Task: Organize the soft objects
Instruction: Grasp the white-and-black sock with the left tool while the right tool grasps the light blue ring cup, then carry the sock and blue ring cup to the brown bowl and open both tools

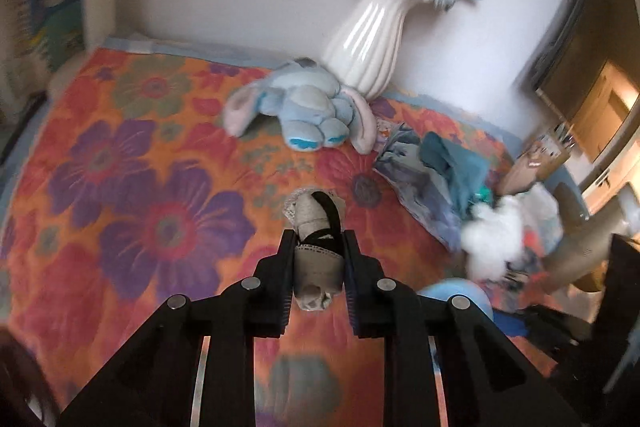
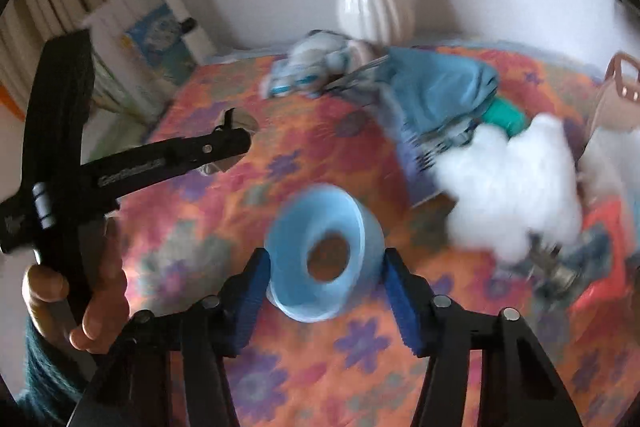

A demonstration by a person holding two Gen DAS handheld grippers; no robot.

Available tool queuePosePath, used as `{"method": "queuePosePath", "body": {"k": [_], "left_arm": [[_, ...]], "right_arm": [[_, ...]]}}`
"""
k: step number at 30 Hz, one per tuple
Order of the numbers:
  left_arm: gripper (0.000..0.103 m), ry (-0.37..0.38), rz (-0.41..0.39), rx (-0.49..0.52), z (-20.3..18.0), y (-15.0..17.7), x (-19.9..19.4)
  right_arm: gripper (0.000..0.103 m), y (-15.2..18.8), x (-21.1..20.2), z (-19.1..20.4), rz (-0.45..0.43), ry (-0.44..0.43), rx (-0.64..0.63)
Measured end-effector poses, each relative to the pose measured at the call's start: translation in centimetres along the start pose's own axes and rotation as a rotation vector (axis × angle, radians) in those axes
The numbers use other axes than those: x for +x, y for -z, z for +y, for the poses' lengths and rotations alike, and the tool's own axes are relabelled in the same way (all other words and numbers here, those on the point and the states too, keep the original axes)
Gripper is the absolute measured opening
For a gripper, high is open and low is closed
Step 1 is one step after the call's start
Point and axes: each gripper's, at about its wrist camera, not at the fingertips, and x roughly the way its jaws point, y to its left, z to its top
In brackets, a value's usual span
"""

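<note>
Left gripper [image 1: 316, 259] jaws pinch the grey roll [image 1: 316, 263]; right gripper [image 2: 324, 287] jaws straddle blue ring [image 2: 324, 255], contact unclear; squeeze gently, lift straight.

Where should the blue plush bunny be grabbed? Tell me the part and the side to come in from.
Best take the blue plush bunny by its long ear splayed out flat on the bedspread, coming from the open side away from the white vase. The vase stands right behind its body, so a grip there risks knocking it.
</note>
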Motion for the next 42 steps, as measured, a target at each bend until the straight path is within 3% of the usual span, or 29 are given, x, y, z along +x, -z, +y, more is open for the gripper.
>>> {"method": "queuePosePath", "body": {"k": [5,7,8,11,13,15,18,20,23,25,32,35,42], "left_arm": [[0.019,-0.036,-0.034,0.008,-0.5,0.9,-4.7],[0.019,-0.057,-0.034,0.031,-0.9,1.2,-6.4],[0.019,-0.068,-0.034,0.040,-1.1,1.3,-7.2],[0.019,-0.080,-0.059,0.081,-1.8,1.8,-10.4],[0.019,-0.099,-0.084,0.123,-2.3,1.9,-11.2],[0.019,-0.098,-0.087,0.129,-2.5,2.2,-10.6],[0.019,-0.068,-0.081,0.118,-2.7,3.5,-7.4],[0.019,-0.089,-0.098,0.139,-2.7,4.5,-5.4],[0.019,-0.064,-0.094,0.110,-2.2,5.1,-3.2],[0.019,-0.038,-0.090,0.075,-1.3,5.2,-2.0],[0.019,-0.028,-0.101,0.053,-0.5,5.6,-1.0],[0.019,-0.039,-0.089,0.055,-0.5,5.7,-0.6],[0.019,-0.036,-0.105,0.057,-0.4,5.7,-0.9]], "right_arm": [[0.041,1.8,0.5,1.5,0.066,0.104,-0.056],[0.048,2.3,1.0,1.5,0.088,0.137,-0.061],[0.057,2.5,1.0,1.3,0.083,0.158,-0.066],[0.060,2.5,0.4,1.2,0.057,0.201,-0.083],[0.068,2.2,0.3,1.3,0.047,0.199,-0.101],[0.080,2.0,0.5,1.4,0.043,0.228,-0.117],[0.080,2.0,0.0,1.6,0.016,0.262,-0.134],[0.081,2.3,-0.8,1.5,-0.008,0.242,-0.136],[0.095,2.6,-0.7,1.2,-0.003,0.185,-0.135],[0.095,2.6,0.2,1.2,0.019,0.175,-0.132],[0.094,1.9,3.7,2.4,0.047,0.287,-0.151],[0.068,1.6,3.4,2.4,0.016,0.263,-0.142],[0.066,2.3,2.2,3.6,-0.062,0.289,-0.192]]}}
